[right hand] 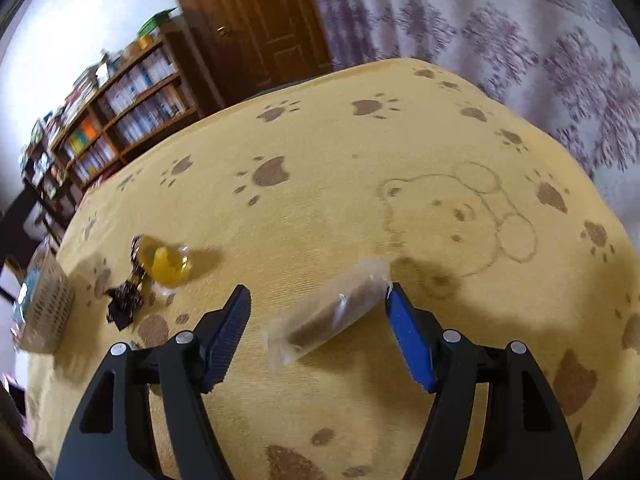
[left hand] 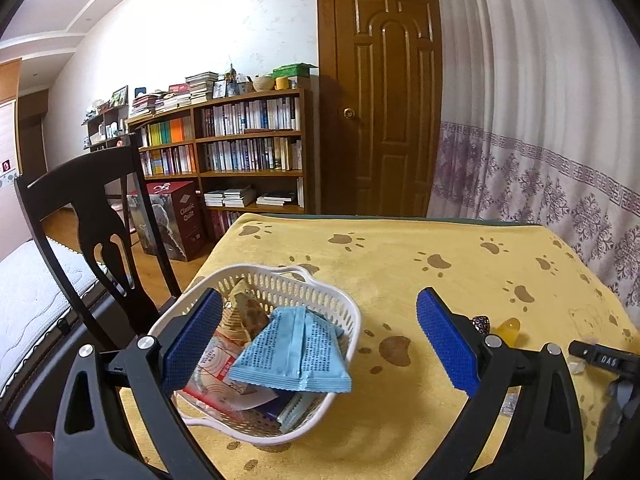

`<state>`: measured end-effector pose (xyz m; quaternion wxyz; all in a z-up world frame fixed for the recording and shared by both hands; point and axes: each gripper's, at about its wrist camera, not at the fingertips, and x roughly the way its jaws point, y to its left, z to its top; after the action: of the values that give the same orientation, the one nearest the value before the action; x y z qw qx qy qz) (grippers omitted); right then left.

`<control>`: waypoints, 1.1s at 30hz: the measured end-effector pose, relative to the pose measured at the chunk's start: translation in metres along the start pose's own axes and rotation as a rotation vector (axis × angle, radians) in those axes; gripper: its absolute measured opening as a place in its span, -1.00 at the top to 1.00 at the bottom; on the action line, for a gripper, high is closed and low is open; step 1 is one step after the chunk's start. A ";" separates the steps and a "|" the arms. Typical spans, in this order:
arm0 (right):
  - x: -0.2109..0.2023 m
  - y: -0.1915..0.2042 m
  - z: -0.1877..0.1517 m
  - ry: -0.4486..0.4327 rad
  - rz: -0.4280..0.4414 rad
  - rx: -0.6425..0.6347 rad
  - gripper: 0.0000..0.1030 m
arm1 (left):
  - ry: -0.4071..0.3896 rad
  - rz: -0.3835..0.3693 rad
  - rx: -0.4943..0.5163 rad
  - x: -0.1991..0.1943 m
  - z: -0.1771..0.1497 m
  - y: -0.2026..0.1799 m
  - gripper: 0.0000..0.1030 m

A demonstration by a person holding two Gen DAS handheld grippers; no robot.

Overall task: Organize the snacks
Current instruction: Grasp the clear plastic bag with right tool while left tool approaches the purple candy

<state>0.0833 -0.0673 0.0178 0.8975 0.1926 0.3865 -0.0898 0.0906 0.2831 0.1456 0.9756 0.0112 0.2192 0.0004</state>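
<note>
The left claw (left hand: 320,340) gapes wide and holds nothing. Its left finger (left hand: 192,340) overlaps the near-left rim of a white basket (left hand: 352,320) in the picture; the basket lies mostly between the fingers. On top of the packets piled in it lies a light blue packet (left hand: 294,354). The right claw (right hand: 318,326) is also wide open and empty. Between its fingers, on the yellow cloth (right hand: 340,168), lies a clear-wrapped brown bar (right hand: 328,314), one end just beside the right finger (right hand: 408,340). Further ahead to the left sit a yellow sweet (right hand: 166,266) and a dark wrapper (right hand: 126,304), touching.
</note>
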 end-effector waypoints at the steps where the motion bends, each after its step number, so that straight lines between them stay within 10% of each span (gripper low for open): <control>1: -0.001 -0.003 0.000 0.002 -0.002 0.012 -0.35 | 0.000 -0.002 0.002 0.000 0.000 -0.002 -0.92; 13: -0.016 -0.036 -0.002 0.055 0.200 0.170 -0.35 | 0.000 -0.028 0.031 -0.004 -0.004 -0.019 -0.92; 33: 0.015 0.004 0.011 0.066 -0.011 -0.009 -0.26 | 0.012 -0.078 0.119 -0.003 -0.016 -0.051 -0.92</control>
<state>0.1022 -0.0687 0.0146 0.8846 0.1891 0.4175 -0.0866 0.0803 0.2328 0.1312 0.9712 0.0605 0.2250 -0.0508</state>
